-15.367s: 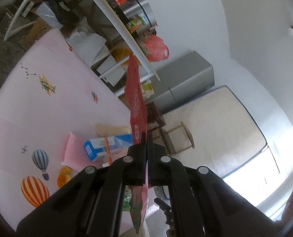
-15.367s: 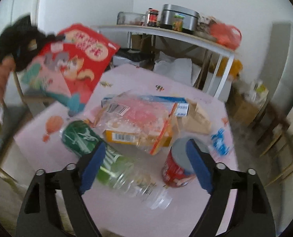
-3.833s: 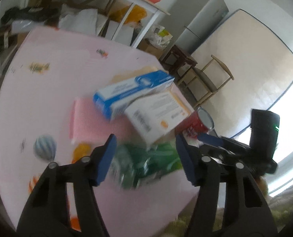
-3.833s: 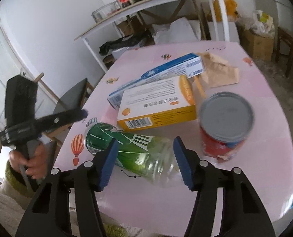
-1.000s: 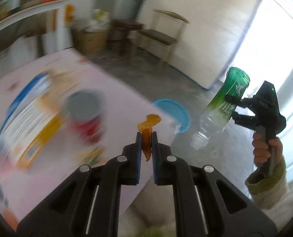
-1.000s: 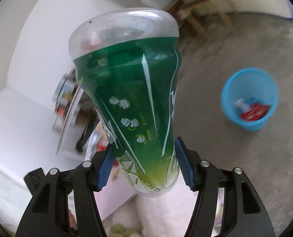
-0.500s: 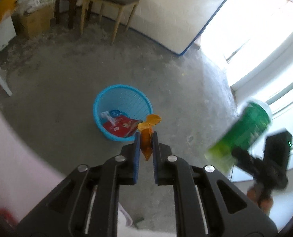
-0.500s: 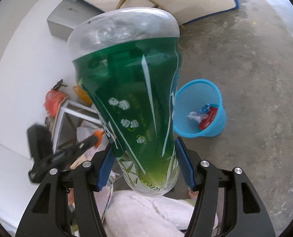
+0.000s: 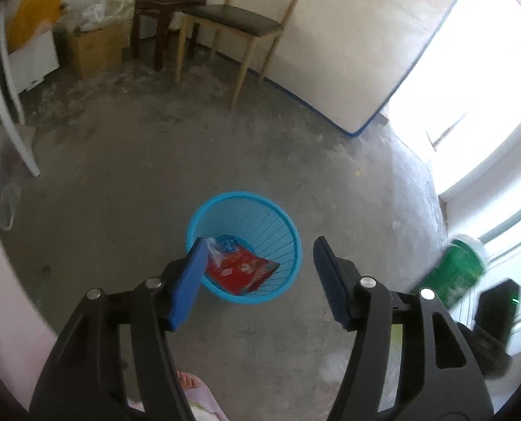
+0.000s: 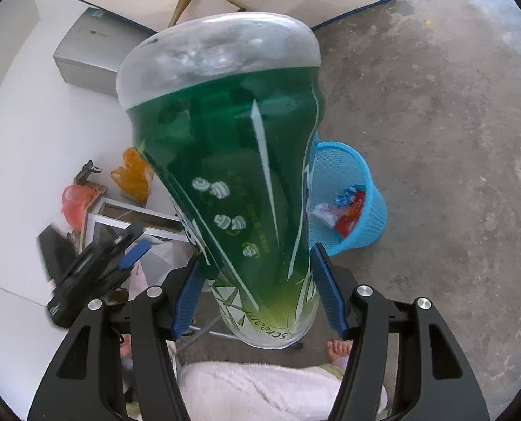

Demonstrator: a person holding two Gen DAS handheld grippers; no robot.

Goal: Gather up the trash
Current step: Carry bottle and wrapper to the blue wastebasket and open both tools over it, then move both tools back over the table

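Left gripper [image 9: 256, 280] is angling steeply down at the floor, its black arms splayed and its blue-padded jaws opening with nothing between them, right over the blue basket [image 9: 288, 231]. That basket is round slatted plastic, sitting on rough grey concrete floor [image 9: 120, 175], with a glossy red snack wrapper [image 9: 241, 268] and some crinkly clear plastic lying in the bottom. Right gripper [image 10: 256, 291] is tilting down less steeply, and its blue pads [image 10: 325, 287] are clamping the lower end of the green plastic bottle [image 10: 232, 175]: see-through green label with white swirls, clear ribbed base pointing away from the camera. From that side the basket is sitting just behind the bottle on the floor. Further back there's a wooden chair [image 9: 235, 17] with a dark padded seat, a cardboard box [image 9: 95, 47], and a pale mattress [image 9: 330, 35] with blue piping leaning on the wall.
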